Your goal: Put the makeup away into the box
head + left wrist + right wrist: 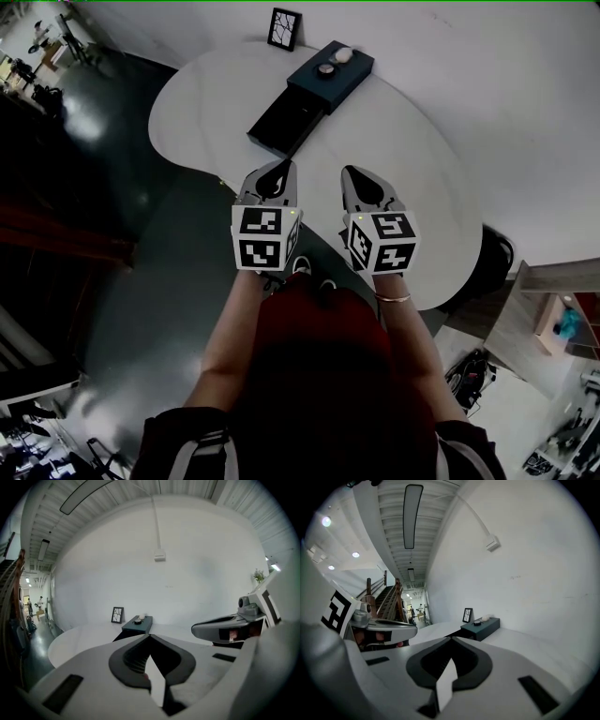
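Looking down, I see the box far back on the white table, close to the wall. It is dark blue-green, long and flat, with sharp corners. A flat black part sticks out of its near end; I cannot tell if it is a drawer or a lid. On top of the box sit a small round dark thing and a soft-looking white lump. A little black picture frame stands just behind. The table is smooth with round edges. My left gripper and right gripper hang side by side, well apart from the box. Both have their jaws pressed together with nothing in them.
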